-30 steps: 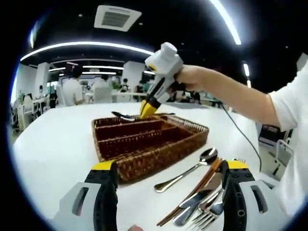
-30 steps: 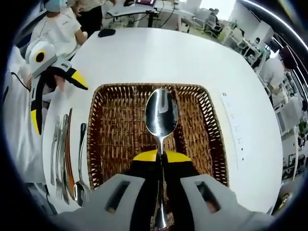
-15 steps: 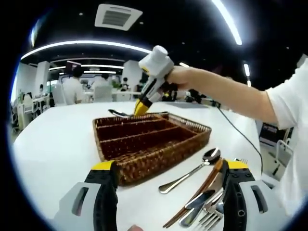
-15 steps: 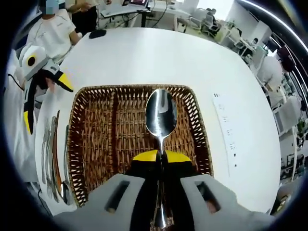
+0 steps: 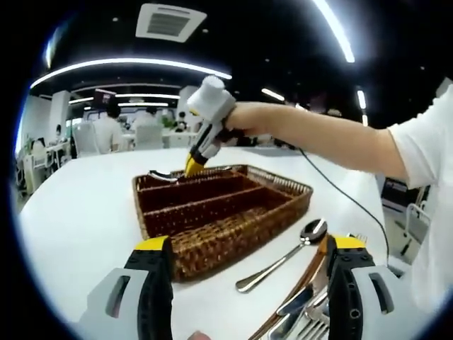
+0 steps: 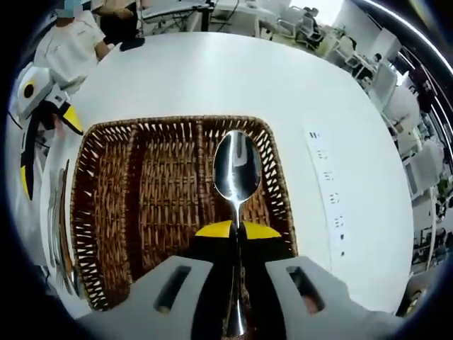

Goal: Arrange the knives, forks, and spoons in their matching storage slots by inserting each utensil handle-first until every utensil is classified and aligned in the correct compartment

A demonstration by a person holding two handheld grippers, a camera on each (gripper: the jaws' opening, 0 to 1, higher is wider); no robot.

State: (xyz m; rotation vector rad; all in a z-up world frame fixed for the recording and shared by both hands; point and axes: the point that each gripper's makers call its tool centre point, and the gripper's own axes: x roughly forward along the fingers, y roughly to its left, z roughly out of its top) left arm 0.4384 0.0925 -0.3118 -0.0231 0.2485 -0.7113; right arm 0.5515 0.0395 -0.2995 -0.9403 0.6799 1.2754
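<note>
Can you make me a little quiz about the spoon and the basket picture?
1. True or false: the right claw is shut on a spoon.
2. In the right gripper view, the held spoon hangs over which side of the wicker tray? A) the view's left compartment B) the view's right compartment C) off the tray, over the white table
3. Fill in: in the left gripper view, the left claw is ____, with a loose spoon lying on the table ahead of it.

Key: 1 true; 2 B; 3 open
</note>
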